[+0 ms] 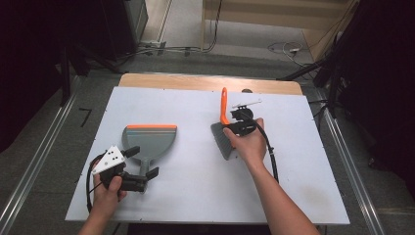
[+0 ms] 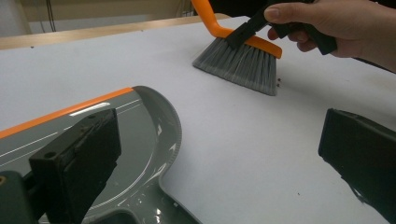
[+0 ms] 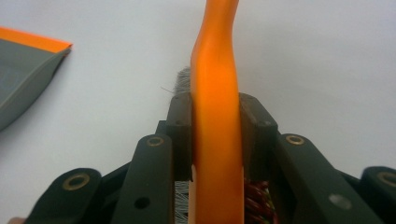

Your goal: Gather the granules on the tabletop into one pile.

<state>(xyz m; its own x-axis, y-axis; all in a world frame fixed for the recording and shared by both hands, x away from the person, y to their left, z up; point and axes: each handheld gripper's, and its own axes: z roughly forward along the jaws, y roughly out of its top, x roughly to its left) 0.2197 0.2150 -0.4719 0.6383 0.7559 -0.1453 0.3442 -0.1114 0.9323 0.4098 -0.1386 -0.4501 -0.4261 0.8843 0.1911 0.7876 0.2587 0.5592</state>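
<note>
Two grippers, one brush [image 1: 223, 128], one dustpan [image 1: 148, 141] on a white table [image 1: 195, 196].

The right gripper [image 3: 215, 130] is clamped on the brush's orange handle near the far edge, bristles on the table, handle's long axis running away from the person. The left gripper [image 1: 143, 165], jaws apart, straddles the dustpan's handle toward the near-left corner without pinching it. The dustpan lies left of the brush, well apart, its orange-lipped mouth facing the far edge.

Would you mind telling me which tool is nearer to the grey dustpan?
Left. The left tool sits open at the dustpan handle, one jaw over the pan. The right tool is off to its right, shut on the brush.
</note>
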